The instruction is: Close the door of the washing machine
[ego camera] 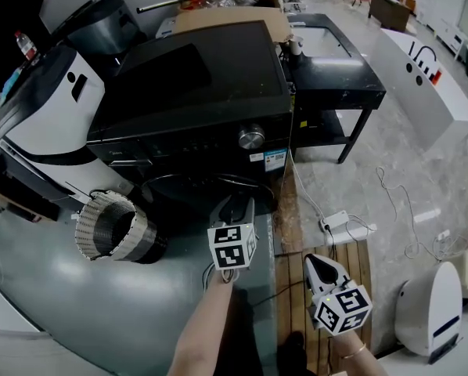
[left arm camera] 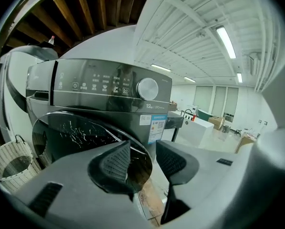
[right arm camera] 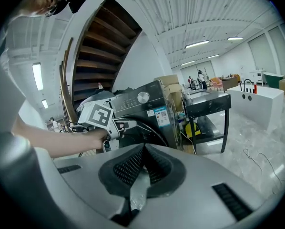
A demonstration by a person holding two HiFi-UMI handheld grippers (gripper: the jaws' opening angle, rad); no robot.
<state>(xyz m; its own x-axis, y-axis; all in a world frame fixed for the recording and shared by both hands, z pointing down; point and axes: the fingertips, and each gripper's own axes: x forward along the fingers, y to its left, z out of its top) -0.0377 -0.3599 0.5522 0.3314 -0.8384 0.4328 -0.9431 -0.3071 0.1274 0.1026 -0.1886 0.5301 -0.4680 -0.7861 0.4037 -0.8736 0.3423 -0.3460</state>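
Note:
The black washing machine [ego camera: 189, 92] stands in the middle of the head view, its round dark glass door [left arm camera: 80, 135] on the front. The door looks slightly ajar; how far, I cannot tell. My left gripper [ego camera: 235, 204] reaches the door's right rim. In the left gripper view its jaws [left arm camera: 145, 159] stand apart: the rim lies in the gap beside the left pad [left arm camera: 115, 162], clear of the right pad. My right gripper [ego camera: 318, 263] hangs back to the right, over the floor. Its jaws [right arm camera: 143, 151] are shut with nothing between them, and its camera shows the left gripper [right arm camera: 125, 124] at the door.
A wicker laundry basket [ego camera: 113, 227] lies on its side left of the door. A black table [ego camera: 336, 73] stands right of the machine, and a cardboard box [ego camera: 234, 2] sits behind it. A power strip with cables [ego camera: 340, 224] lies on the floor, near a white appliance [ego camera: 433, 312].

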